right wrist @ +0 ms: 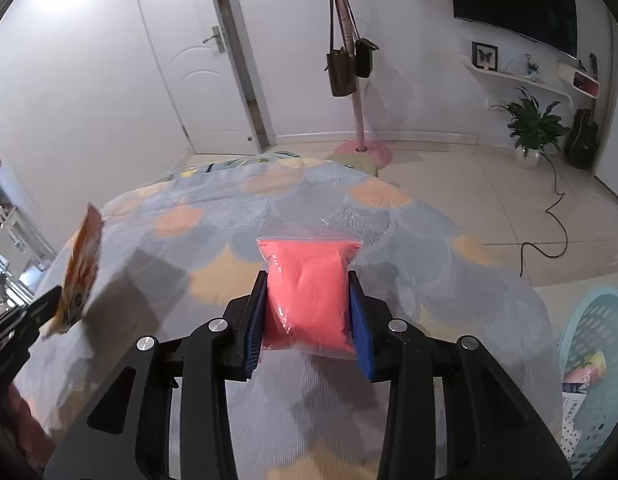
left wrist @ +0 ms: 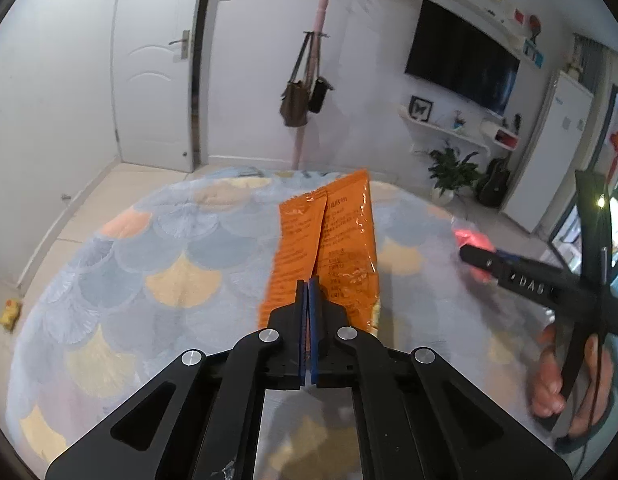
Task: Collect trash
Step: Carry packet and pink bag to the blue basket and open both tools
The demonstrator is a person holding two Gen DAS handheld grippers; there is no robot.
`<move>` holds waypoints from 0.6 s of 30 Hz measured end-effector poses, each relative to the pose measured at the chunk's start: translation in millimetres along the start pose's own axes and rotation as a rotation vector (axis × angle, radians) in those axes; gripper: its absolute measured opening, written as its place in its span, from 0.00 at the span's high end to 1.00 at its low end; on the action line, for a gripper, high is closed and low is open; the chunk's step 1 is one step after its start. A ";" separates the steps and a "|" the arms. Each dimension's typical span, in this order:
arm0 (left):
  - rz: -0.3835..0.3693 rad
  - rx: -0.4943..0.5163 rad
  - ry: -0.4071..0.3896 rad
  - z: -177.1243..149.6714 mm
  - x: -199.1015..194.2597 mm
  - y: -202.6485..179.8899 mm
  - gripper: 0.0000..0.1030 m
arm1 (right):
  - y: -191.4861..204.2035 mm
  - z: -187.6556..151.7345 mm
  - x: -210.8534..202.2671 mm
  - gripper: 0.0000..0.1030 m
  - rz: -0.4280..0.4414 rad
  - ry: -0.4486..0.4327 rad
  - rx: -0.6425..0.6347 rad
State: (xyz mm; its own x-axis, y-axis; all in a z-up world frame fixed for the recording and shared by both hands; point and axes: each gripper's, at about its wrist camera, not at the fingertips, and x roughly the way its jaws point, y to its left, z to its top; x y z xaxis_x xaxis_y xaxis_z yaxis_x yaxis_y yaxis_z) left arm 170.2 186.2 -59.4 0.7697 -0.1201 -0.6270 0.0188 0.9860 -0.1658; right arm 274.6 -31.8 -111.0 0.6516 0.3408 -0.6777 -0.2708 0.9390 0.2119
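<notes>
- The left gripper (left wrist: 308, 280) has its jaws closed on the lower end of an orange snack packet (left wrist: 329, 248), which juts toward 12 o'clock above the patterned tabletop (left wrist: 149, 264).
- The right gripper (right wrist: 309, 280) has its jaws clamped on a pink-filled zip bag (right wrist: 309, 276) over the same cloth.
- At 4 o'clock in the right wrist view stands a pale-green basket (right wrist: 597, 360) with scraps inside.

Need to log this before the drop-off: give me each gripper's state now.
Left gripper: shut on the orange packet.
Right gripper: shut on the pink bag, pads pressing both its sides.
</notes>
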 end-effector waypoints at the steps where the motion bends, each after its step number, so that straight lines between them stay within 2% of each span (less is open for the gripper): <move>1: -0.002 0.005 -0.007 0.8 -2.9 -4.1 1.00 | -3.0 -1.0 -8.8 0.67 0.016 -0.011 0.007; 4: -0.024 0.026 -0.036 2.6 -17.2 -21.3 1.00 | -11.9 0.3 -36.4 0.67 0.065 -0.047 0.035; 9: -0.084 0.053 -0.084 10.1 -38.9 -57.1 1.00 | -32.5 5.2 -87.7 0.67 0.076 -0.118 0.075; 18: -0.190 0.140 -0.176 23.1 -63.2 -146.1 1.00 | -93.2 -0.9 -182.3 0.67 -0.023 -0.273 0.125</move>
State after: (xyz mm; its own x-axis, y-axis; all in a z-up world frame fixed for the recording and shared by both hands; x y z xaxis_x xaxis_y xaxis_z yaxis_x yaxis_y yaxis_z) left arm 133.6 52.4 22.1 0.8426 -0.2945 -0.4509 0.2520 0.9555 -0.1531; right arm 180.4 -181.6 -7.9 0.8276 0.3034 -0.4722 -0.1758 0.9391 0.2951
